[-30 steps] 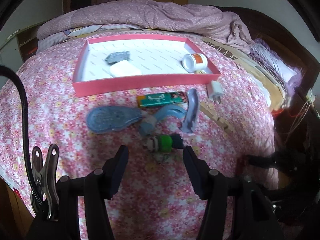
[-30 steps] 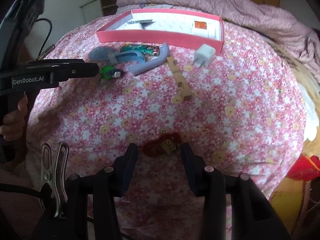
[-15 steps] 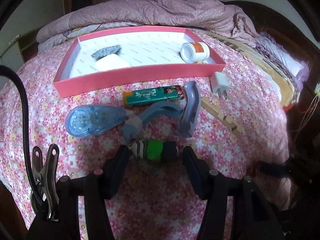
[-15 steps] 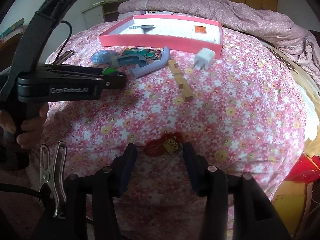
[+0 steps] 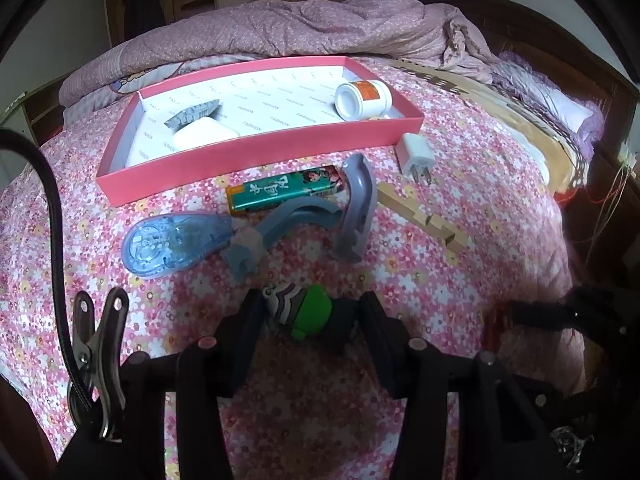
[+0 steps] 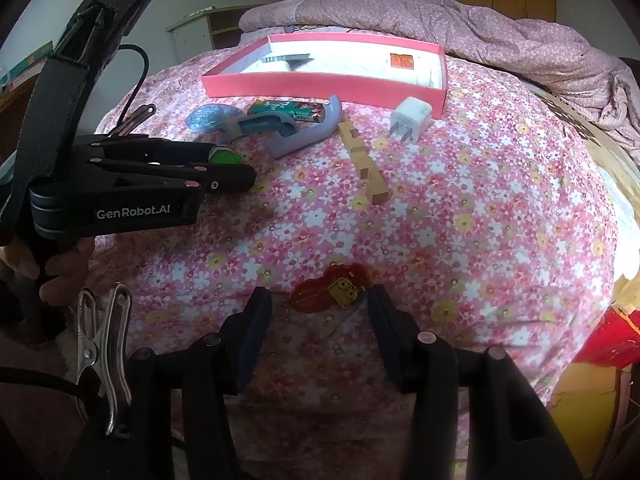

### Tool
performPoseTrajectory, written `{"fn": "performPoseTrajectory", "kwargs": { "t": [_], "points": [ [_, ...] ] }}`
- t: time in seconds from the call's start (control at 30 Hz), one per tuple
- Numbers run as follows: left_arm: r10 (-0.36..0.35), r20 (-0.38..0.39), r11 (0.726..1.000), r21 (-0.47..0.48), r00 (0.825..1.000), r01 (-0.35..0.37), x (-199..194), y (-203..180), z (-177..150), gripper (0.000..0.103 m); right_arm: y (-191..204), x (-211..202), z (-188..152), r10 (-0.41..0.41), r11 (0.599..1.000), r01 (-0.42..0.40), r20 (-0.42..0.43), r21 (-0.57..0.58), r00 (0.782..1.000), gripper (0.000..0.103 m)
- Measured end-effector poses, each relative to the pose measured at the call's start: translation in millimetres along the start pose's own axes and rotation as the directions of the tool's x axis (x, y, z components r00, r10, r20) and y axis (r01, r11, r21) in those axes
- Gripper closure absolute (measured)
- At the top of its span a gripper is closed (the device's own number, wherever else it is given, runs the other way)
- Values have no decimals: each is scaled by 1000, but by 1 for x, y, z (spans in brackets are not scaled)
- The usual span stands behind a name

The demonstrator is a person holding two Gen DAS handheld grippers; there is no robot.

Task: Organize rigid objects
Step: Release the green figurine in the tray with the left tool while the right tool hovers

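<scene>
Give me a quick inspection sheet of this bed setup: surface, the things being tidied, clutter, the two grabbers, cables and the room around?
Surface: flowered pink bedspread, rumpled.
Job's things: pink tray holds a white pill bottle on its side, a white case and a grey piece; outside it lie a green lighter, blue tape dispenser, grey curved clip, white plug, wooden strip, green toy, red charm.
Clutter: nothing seen.
Grippers: left gripper closing, jaws around the green toy; right gripper open, straddling the red charm.
Cables: black cable at the left.
Surroundings: bunched purple quilt, wooden cupboards behind.
</scene>
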State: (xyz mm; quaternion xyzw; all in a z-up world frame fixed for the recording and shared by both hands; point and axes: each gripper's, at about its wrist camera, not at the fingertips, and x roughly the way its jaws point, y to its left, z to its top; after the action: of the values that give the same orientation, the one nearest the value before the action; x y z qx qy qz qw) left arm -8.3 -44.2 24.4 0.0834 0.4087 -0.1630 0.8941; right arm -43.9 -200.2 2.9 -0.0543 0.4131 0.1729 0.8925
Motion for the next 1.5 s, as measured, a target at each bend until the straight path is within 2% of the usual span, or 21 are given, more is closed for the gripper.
{"fn": "performPoseTrajectory", "kwargs": {
  "t": [0.27, 0.5, 0.9, 1.07, 1.23, 1.5],
  "points": [
    [-24, 13, 1000, -11, 1000, 24, -7, 2, -2, 51, 8, 1, 0, -47, 998, 47, -4, -40, 999, 51],
    [-25, 31, 999, -32, 999, 26, -14, 7, -3, 51, 5, -1, 0, -58, 998, 58, 4, -18, 998, 69],
    [-20, 53, 998, -54, 998, 22, -22, 15, -2, 51, 5, -7, 6, -52, 999, 52, 15, -14, 999, 69],
    [-17, 71, 996, -82, 997, 23, -28, 23, 1, 51, 2, -10, 15, -24, 1000, 24, 30, 5, 999, 69],
    [-4, 107, 991, -136, 994, 19, -38, 42, 13, 51, -4, -14, 25, 10, 999, -12, 45, 33, 999, 69],
    [52, 137, 983, -180, 989, -27, -36, 73, 42, 51, -5, -8, 33, 16, 998, -19, 44, 53, 999, 69]
  ]
}}
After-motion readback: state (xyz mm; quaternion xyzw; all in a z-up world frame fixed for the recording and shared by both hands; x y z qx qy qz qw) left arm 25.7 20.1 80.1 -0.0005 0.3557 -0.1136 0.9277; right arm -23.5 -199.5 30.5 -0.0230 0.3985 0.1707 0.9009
